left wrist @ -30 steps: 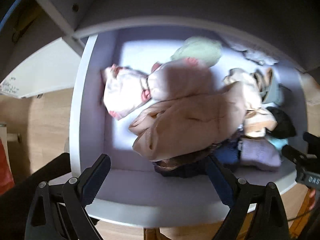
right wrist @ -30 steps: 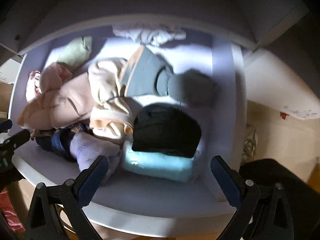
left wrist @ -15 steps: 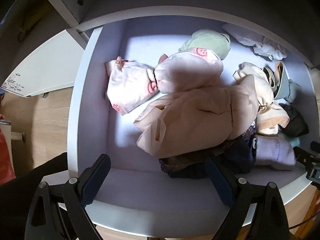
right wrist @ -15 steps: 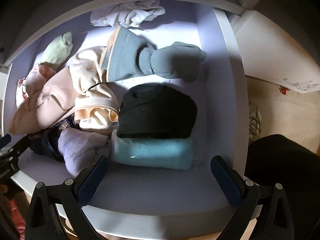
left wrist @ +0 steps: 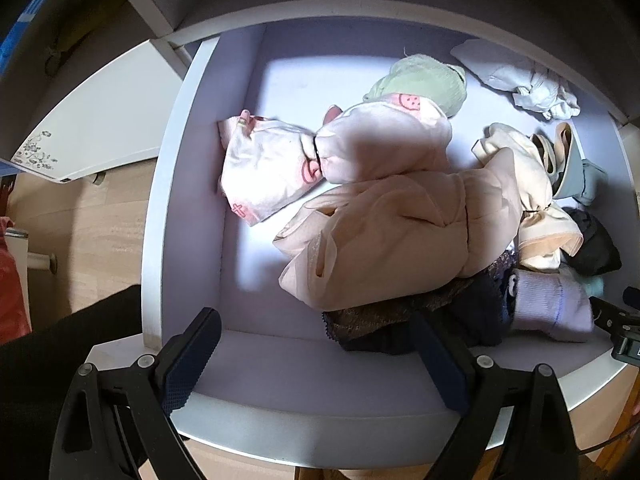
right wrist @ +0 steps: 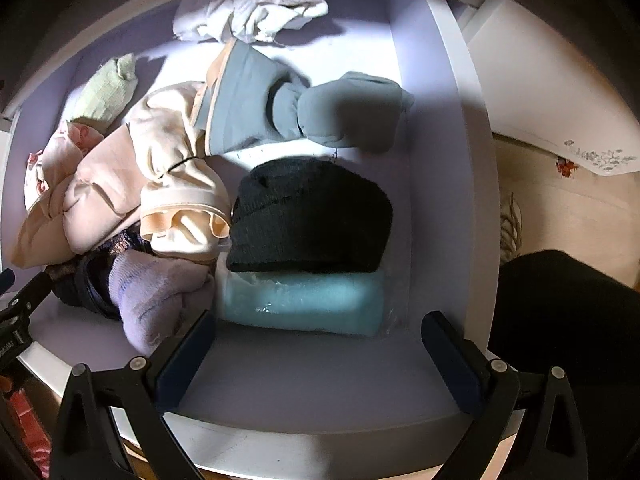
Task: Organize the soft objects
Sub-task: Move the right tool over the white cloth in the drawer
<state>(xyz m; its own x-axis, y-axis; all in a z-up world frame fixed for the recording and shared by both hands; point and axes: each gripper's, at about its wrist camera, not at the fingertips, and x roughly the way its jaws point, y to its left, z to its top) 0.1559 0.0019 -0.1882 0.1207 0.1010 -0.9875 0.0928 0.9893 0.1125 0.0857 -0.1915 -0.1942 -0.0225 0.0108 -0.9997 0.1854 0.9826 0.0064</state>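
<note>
No legible wording, brand or number appears in either wrist view. White lettering on the black device [left wrist: 627, 346] at the right edge of the left view is cut off and cannot be read. The pink printed garment [left wrist: 264, 168] carries only drawn motifs, a smiling face and crosses, no letters.

A white drawer [left wrist: 188, 184] stands pulled open under a white cabinet front [left wrist: 360, 8]; sunlight falls on its bottom; around it lies a light wooden floor [left wrist: 96, 232].
</note>
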